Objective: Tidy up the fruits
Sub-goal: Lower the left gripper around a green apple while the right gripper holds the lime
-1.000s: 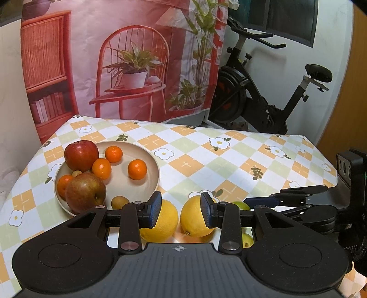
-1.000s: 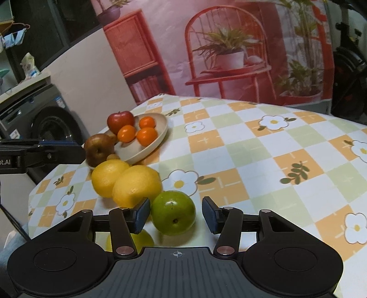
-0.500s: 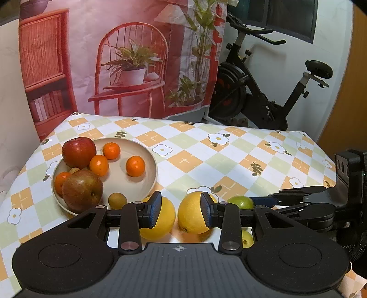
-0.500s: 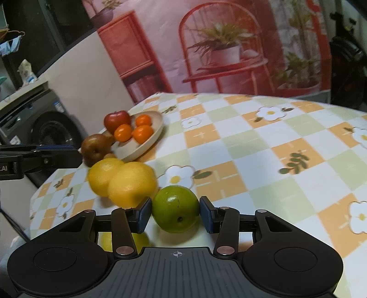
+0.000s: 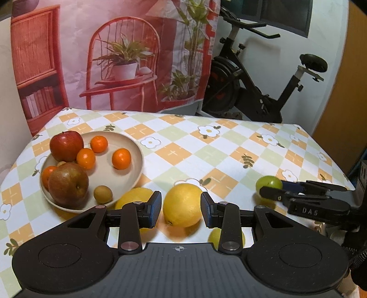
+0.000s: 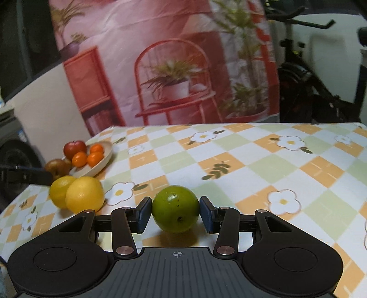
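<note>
Pink printed backdrop (image 5: 128,50) of a red chair and potted plants on the far wall, black exercise bike (image 5: 257,91) far right, checkered floral tablecloth (image 5: 224,155), dark window (image 5: 275,13) upper right

The left claw (image 5: 181,209) brackets a yellow orange (image 5: 182,204) on the checkered tabletop (image 5: 206,158), pads apart from it. At right, the right claw (image 5: 270,186) grips a green fruit (image 5: 268,182). A beige plate (image 5: 128,146) holds apples and tangerines.
</note>
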Demonstrator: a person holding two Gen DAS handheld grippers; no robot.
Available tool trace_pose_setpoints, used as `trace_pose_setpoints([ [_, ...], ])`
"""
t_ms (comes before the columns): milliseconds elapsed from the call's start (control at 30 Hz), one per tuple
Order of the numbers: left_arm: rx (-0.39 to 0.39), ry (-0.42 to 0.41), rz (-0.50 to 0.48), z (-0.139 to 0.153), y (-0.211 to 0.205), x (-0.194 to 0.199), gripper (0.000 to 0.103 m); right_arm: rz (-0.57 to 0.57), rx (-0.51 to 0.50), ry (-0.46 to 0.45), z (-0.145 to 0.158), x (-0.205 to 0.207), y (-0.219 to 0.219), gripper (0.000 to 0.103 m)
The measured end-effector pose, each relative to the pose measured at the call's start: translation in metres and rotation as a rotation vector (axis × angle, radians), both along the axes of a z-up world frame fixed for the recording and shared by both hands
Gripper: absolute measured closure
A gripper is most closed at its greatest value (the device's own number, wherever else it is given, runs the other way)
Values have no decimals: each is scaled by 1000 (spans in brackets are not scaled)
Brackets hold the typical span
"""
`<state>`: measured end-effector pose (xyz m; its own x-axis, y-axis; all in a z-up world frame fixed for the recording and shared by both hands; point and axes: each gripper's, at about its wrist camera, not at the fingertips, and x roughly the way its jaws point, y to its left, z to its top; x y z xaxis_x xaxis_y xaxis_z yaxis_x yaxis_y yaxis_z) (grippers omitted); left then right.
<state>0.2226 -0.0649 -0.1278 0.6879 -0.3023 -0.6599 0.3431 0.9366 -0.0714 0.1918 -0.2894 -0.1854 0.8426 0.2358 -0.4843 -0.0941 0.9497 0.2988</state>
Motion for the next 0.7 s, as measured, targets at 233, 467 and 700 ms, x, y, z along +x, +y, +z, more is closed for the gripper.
trace_pose_setpoints([
  [233,23,35,-53,-13,-12,-6,63,-5,17,-29,-2,-5,-4,61],
  [467,57,58,-99,-23,-23,-9,63,8,27,-34,-3,-7,-3,61],
  [700,50,57,-155,-26,-33,-14,62,8,36,-39,-2,-8,-3,61],
])
